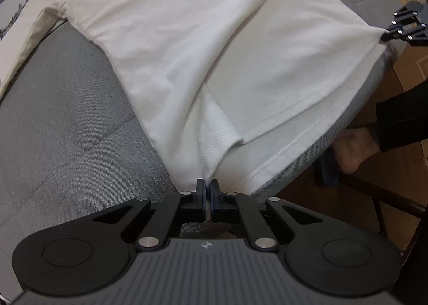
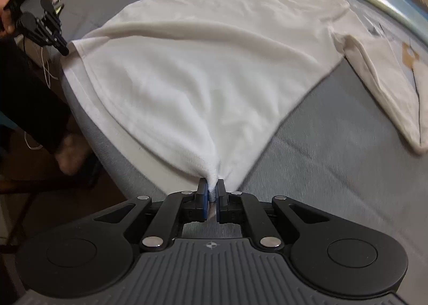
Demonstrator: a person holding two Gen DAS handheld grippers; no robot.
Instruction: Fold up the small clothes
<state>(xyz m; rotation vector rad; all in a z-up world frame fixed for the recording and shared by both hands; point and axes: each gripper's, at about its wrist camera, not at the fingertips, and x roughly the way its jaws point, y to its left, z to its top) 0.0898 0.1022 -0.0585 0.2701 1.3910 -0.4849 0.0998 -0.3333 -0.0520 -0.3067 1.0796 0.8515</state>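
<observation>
Soft white knit shirt (image 1: 187, 45) on ribbed grey cushion (image 1: 67, 123) — left gripper (image 1: 207, 187) and right gripper (image 2: 213, 188) each pinch a hem corner.

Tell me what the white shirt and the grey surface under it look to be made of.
Shirt: soft knit, likely cotton, matte; it creases softly, shows a stitched hem, and bunches where each hand-held gripper pinches a corner. Grey surface: woven upholstery-type cloth, matte; fine ribbed weave shows. The fibre of neither can be confirmed by sight.

Grey fabric mattress (image 1: 67, 123) carries a white T-shirt (image 1: 187, 37) spread flat
</observation>
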